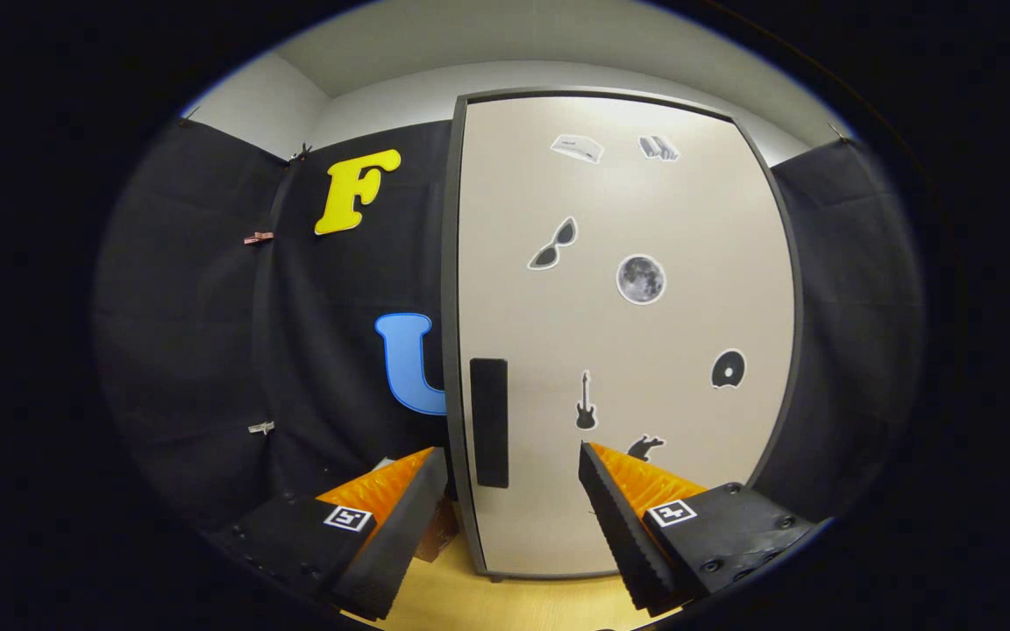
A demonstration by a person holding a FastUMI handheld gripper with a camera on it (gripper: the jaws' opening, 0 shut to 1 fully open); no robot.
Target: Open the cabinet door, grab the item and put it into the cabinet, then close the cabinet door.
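Right up close, the gripper (512, 460) has its two fingers spread wide apart, with nothing between them. The left fingertip (430, 464) sits just outside the cabinet's dark frame, the right fingertip (593, 464) in front of the door's pale panel, so the lower handle side of the door falls in the gap between them. I cannot tell whether either finger touches the door; they look to be just short of it. Each finger carries a small square marker (348, 517) on its base.

Below the fingers runs a light wooden tabletop (505, 600), and the cabinet (452, 289) stands on it. Just behind the left finger, low at the foot of the cabinet, a brownish thing (437, 530) peeks out, too hidden to tell what it is; I cannot say whether it is the item to be stored.

Just ahead of the fingers, the cabinet door (689, 307) is closed, flush in its dark frame. A tall black handle (489, 422) is set near its left edge, upright, reaching down between the fingertips and nearer the left one. Stickers are scattered over the door: a guitar (586, 401), a moon (641, 280), sunglasses (553, 244) and a disc (728, 369), with a few more I cannot make out.

Beyond the cabinet, black cloth (207, 307) hangs on both sides, held by small clips (258, 237), and a pale wall and ceiling (470, 44) rise above it.
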